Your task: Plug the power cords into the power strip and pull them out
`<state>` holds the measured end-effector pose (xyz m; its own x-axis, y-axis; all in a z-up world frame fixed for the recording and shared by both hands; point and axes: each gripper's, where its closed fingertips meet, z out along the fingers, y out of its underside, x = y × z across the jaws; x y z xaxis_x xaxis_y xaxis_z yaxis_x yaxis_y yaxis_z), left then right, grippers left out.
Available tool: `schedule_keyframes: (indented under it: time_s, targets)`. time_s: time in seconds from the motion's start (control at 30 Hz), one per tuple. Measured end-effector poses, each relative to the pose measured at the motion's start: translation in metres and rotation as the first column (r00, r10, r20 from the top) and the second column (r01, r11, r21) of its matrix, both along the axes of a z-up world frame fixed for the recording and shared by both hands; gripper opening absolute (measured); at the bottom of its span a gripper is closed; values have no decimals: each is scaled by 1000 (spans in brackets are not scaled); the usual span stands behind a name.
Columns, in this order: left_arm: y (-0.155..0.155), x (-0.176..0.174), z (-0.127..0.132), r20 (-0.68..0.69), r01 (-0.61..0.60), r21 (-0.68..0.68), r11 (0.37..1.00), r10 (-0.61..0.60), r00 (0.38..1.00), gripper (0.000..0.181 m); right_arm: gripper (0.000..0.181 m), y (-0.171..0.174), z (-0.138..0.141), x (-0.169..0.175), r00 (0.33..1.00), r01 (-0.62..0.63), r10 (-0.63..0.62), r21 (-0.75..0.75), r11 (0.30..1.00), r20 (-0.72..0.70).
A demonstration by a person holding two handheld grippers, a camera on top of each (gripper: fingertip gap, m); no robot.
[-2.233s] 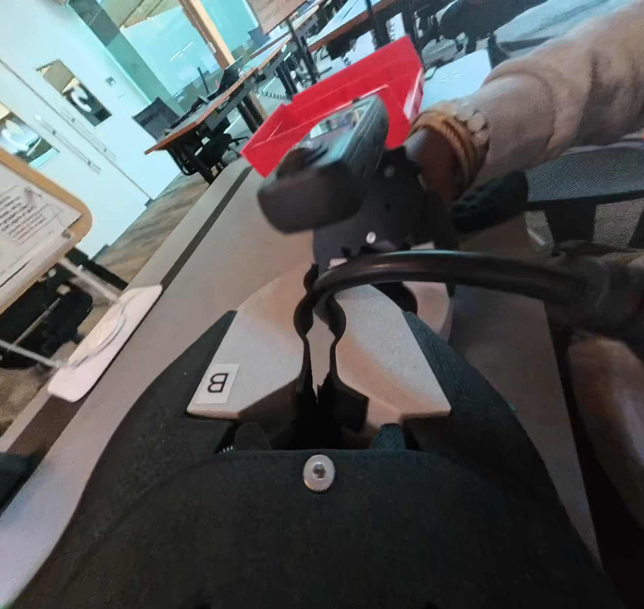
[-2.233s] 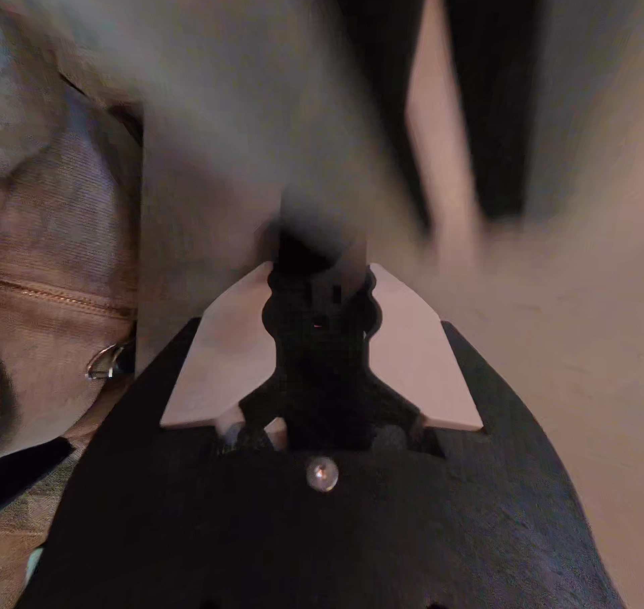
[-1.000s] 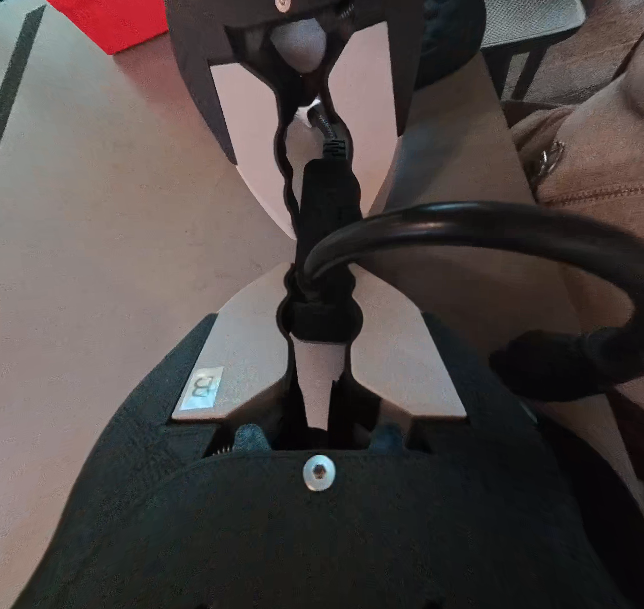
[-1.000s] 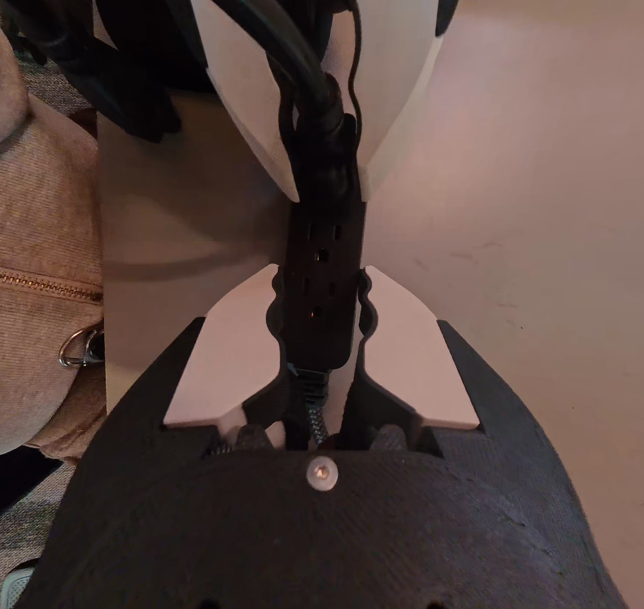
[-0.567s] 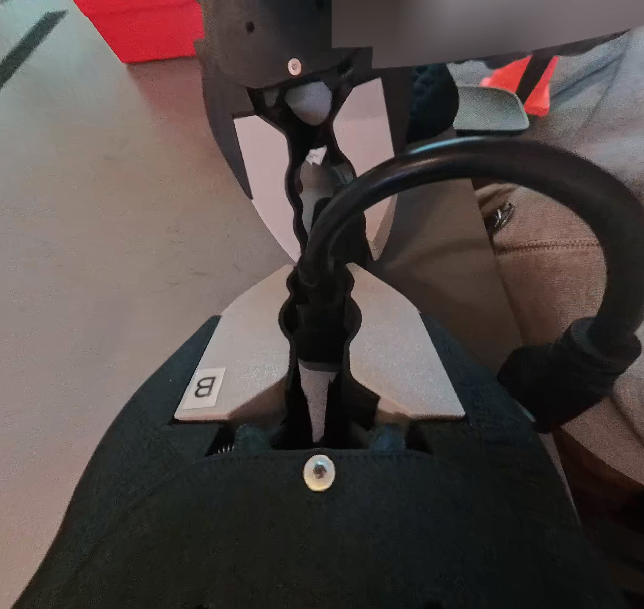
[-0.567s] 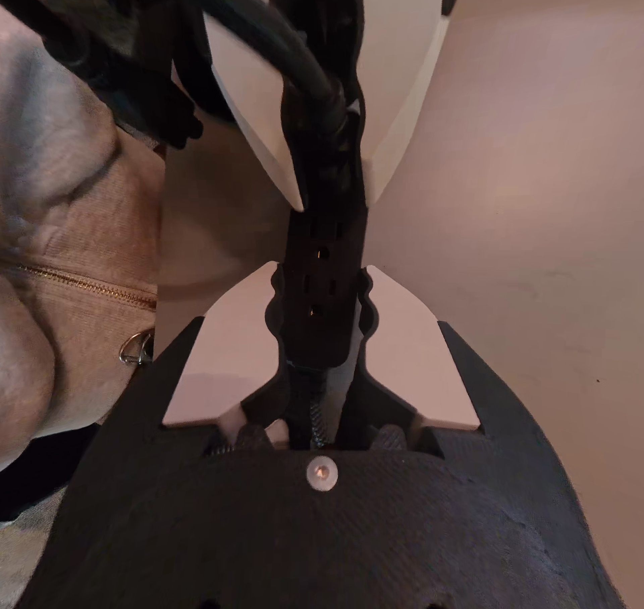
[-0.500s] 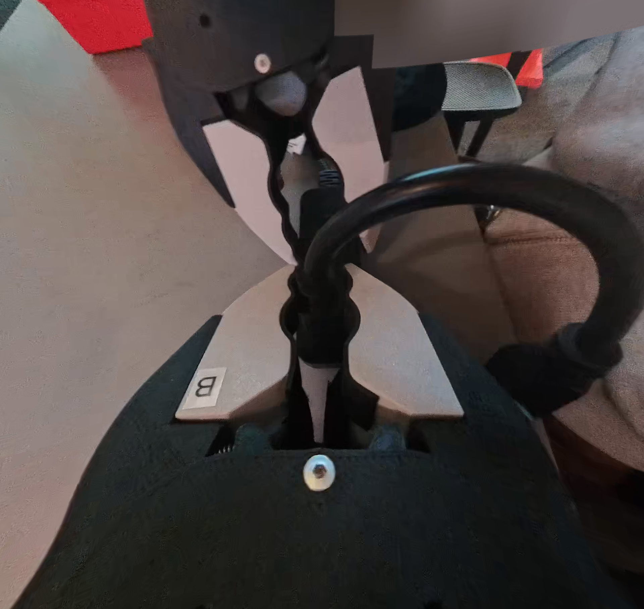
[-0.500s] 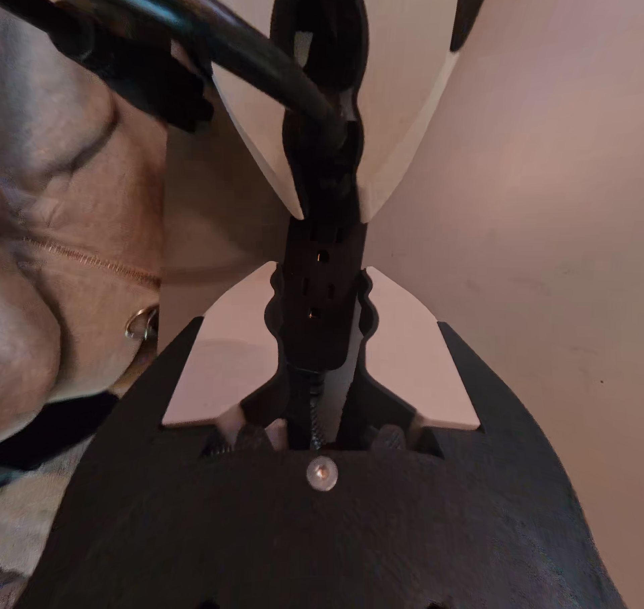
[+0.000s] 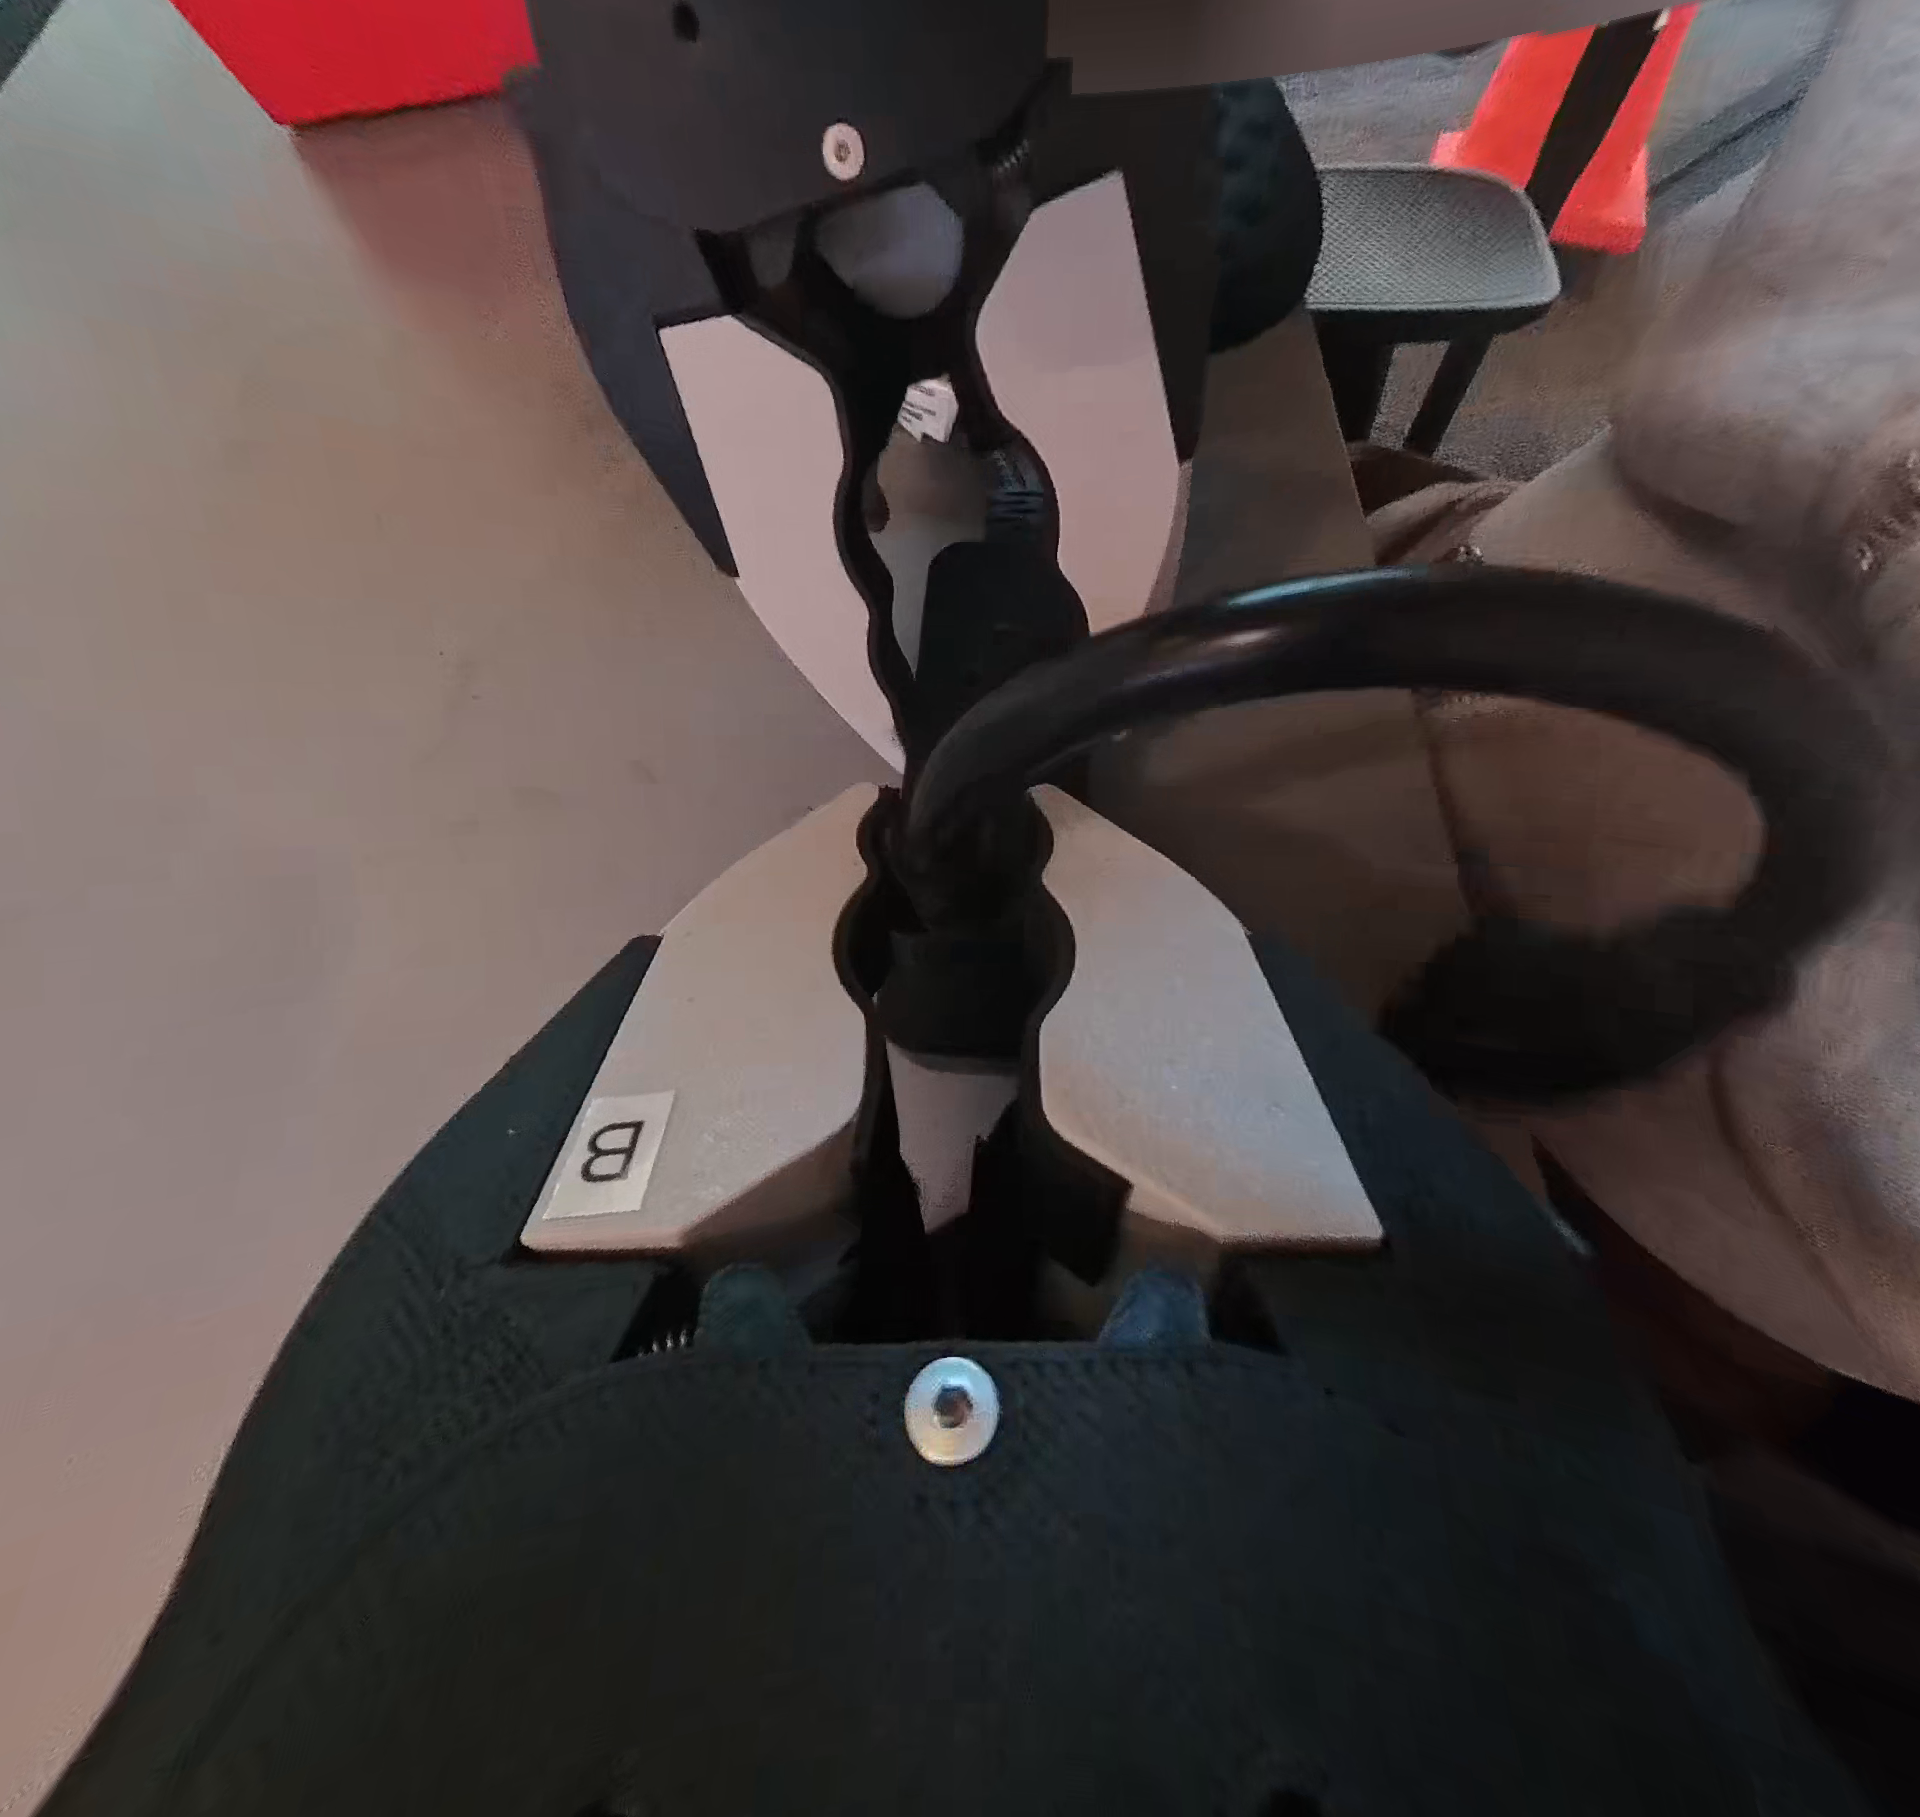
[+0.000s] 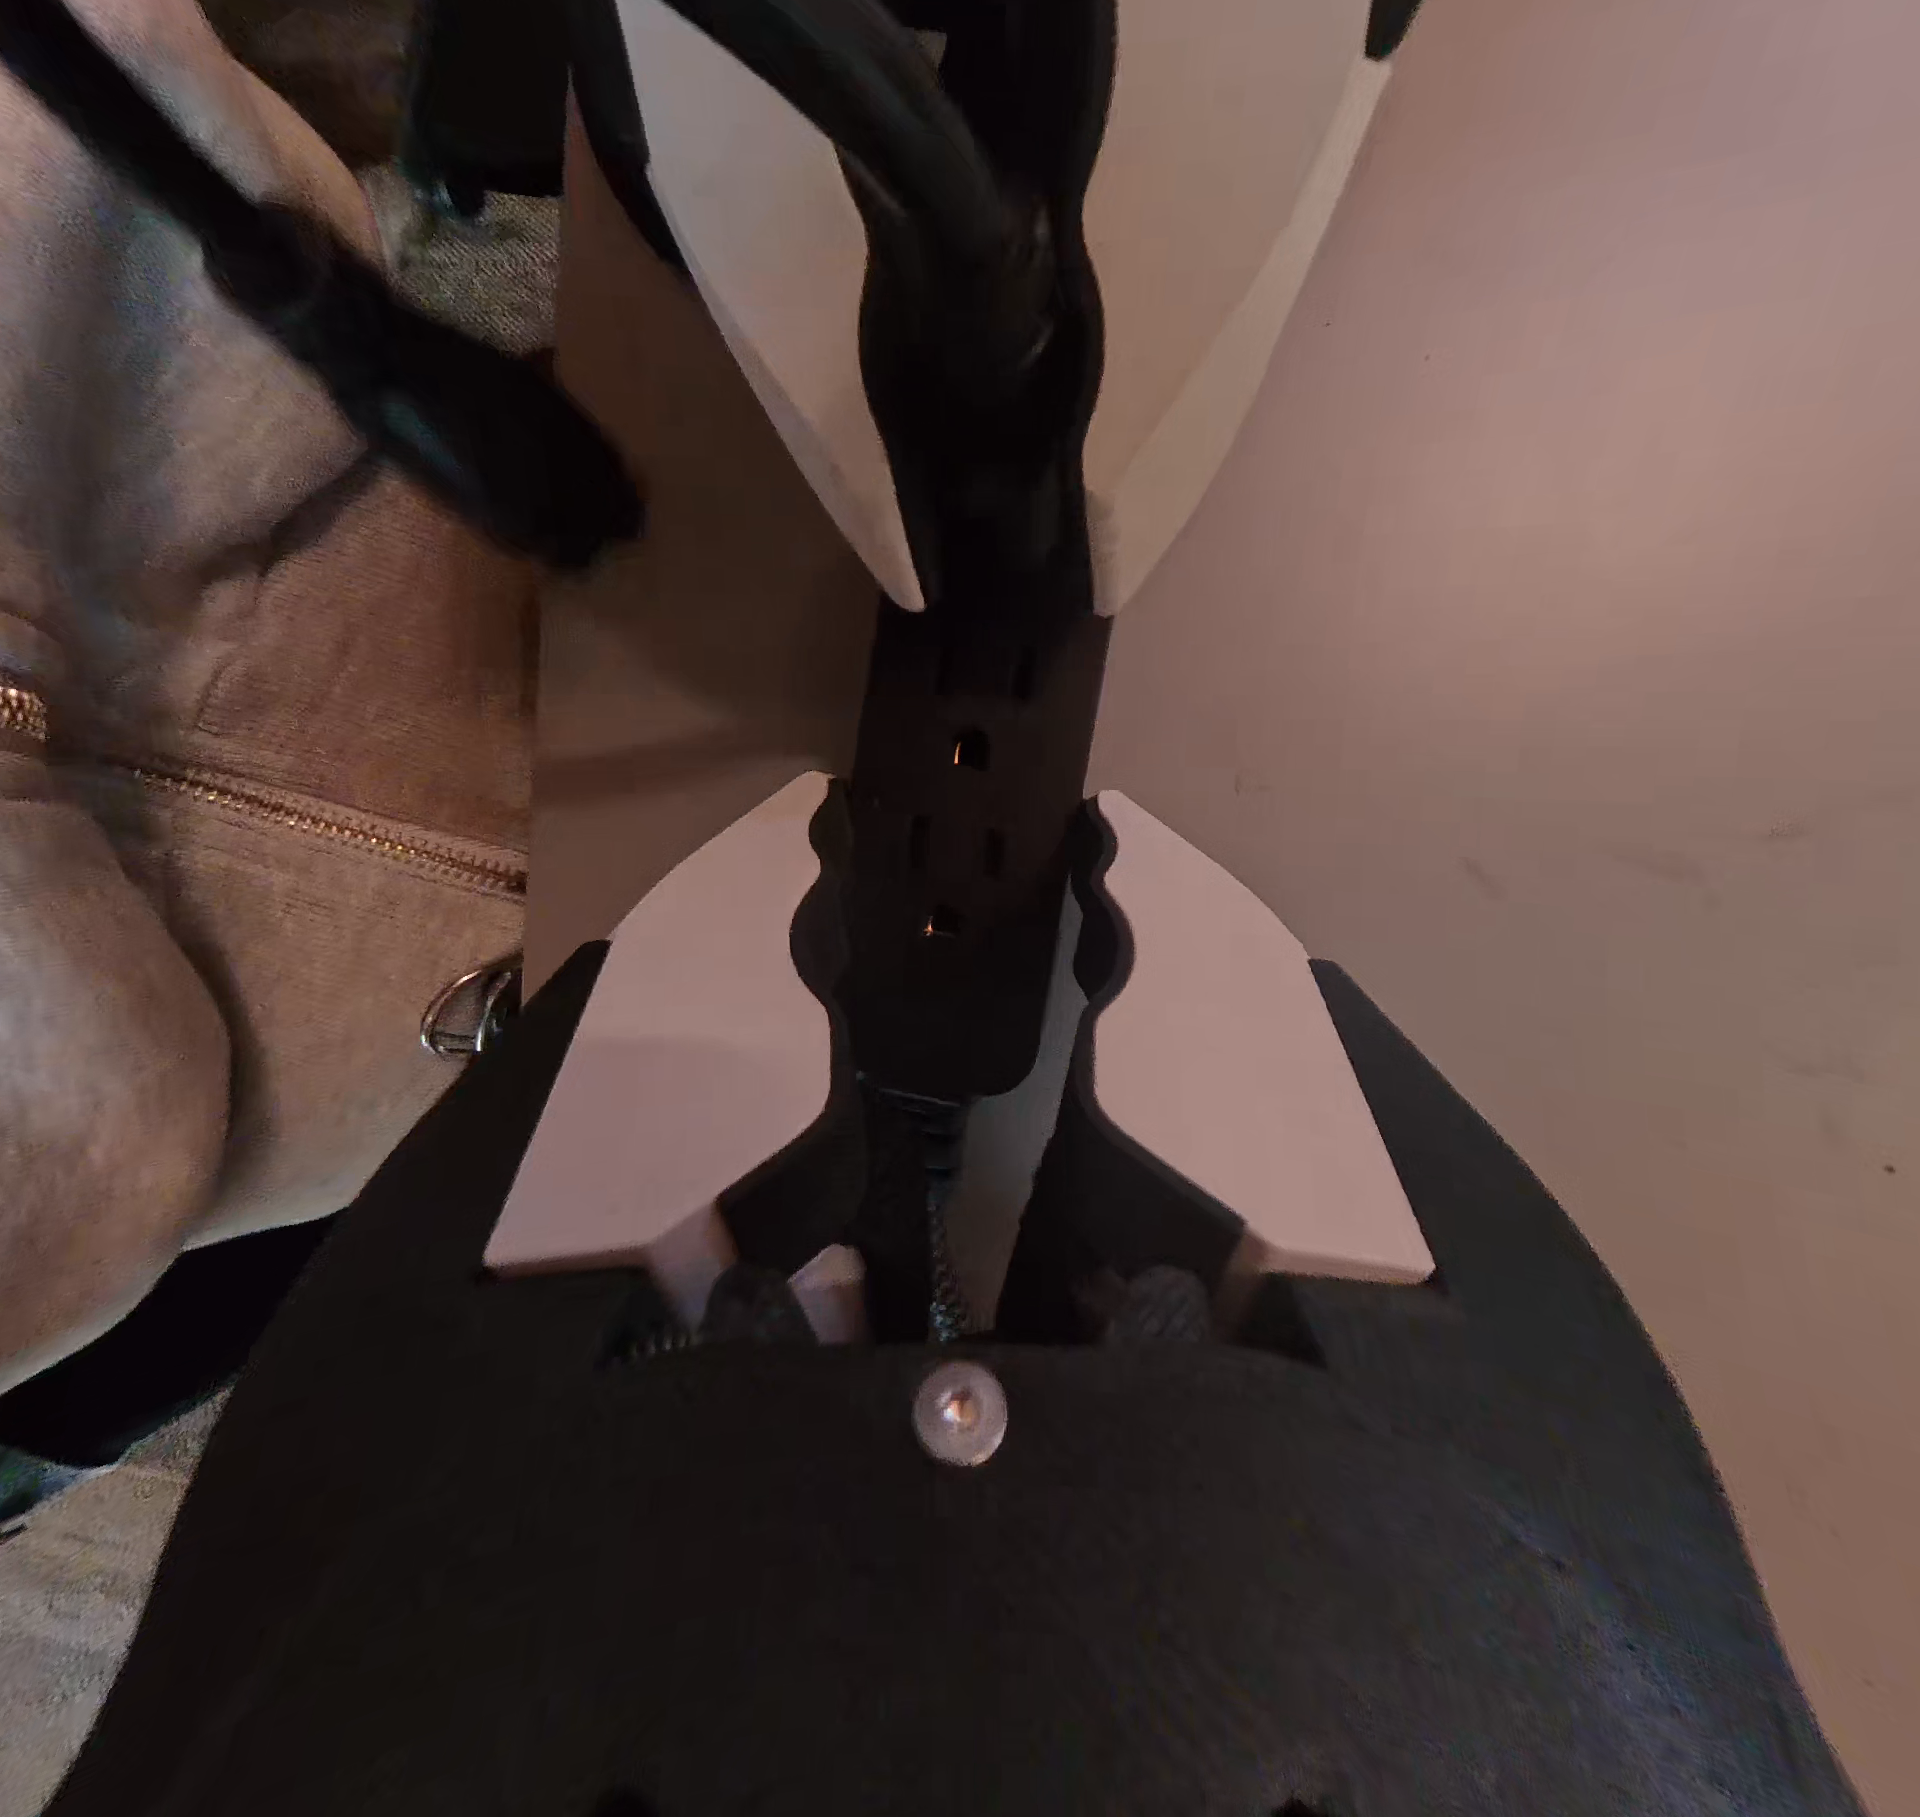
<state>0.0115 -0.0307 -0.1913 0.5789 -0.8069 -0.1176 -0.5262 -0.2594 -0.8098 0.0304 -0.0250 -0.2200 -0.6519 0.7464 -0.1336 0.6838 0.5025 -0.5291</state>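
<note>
Clearly the two tools meet nose to nose above the table. The right gripper pinches the black power strip across its sides, two free sockets facing the camera, its far end toward twelve o'clock. The left gripper is clamped on the plug of the thick black power cord, which loops off toward three o'clock. Whether the prongs are seated is hidden behind the fingers. To do this well, the person should keep plug and strip on one straight axis, push or pull along it without twisting, and hold the strip rigid so the stiff loop cannot lever the plug sideways
</note>
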Motion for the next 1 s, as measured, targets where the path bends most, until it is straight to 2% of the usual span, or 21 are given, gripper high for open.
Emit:
schedule_keyframes:
  time_s: [0.03, 0.13, 0.2, 0.27, 0.37, 0.47, 0.57, 0.6, 0.67, 0.77, 0.83, 0.87, 0.9, 0.97, 1.0]
  targets:
    - [3, 4, 0, -22, -9, 4, 1000, 9, 1000, 20, 45, 2, 0, 1, 1000, -17, 17, 25, 1000, 24]
    - [8, 17, 4, -215, 22, 55, 998, -10, 977, 20, 45, 7, 2, 9, 997, -45, 39, 88, 995, 69]
    - [1, 9, 3, -171, 22, 45, 999, -14, 985, 20, 45, 3, 1, 8, 999, -6, 3, 79, 997, 33]
    - [-5, 4, 1, -3, -9, 17, 1000, 9, 1000, 20, 46, -6, -1, 5, 999, 14, -14, -6, 1000, 29]
    - [2, 8, 4, -163, -32, 35, 999, 37, 986, 19, 45, -4, 1, 4, 998, -12, 10, 43, 999, 56]
    - [2, 16, 10, -176, -13, 62, 998, 24, 984, 19, 45, -2, 3, 7, 999, -9, 4, 96, 995, 49]
    - [-5, 0, 2, -5, -59, -5, 998, 59, 998, 19, 45, -11, -2, 2, 999, 34, -35, 17, 999, 40]
    - [-6, -1, 2, -12, -77, -2, 997, 77, 997, 19, 46, -11, -2, 1, 999, 22, -23, 17, 1000, 40]
    - [-3, 11, 3, -133, -69, 24, 997, 71, 988, 18, 46, -10, -1, 5, 995, -33, 26, 70, 997, 97]
    - [-5, 40, 27, -127, 58, 93, 994, -46, 991, 12, 47, -10, 5, 12, 991, -84, 66, 151, 985, 118]
    - [-3, 18, 12, -160, 5, 29, 1000, 0, 987, 12, 47, -5, -1, 13, 994, -30, 15, 132, 991, 111]
    - [-7, 15, 11, -74, -10, 25, 1000, 12, 997, 11, 47, -5, -4, 13, 995, -6, -2, 75, 997, 100]
    - [-12, 11, 11, -68, -14, 27, 1000, 16, 998, 11, 47, -11, -3, 11, 996, -1, -1, 21, 1000, 84]
    - [-14, 7, 12, -137, -12, 42, 999, 18, 990, 11, 47, -16, -4, 9, 996, -25, 22, 34, 999, 89]
    - [-16, 8, 13, -110, -11, 49, 999, 17, 994, 10, 47, -17, -4, 8, 995, -35, 31, 43, 998, 91]
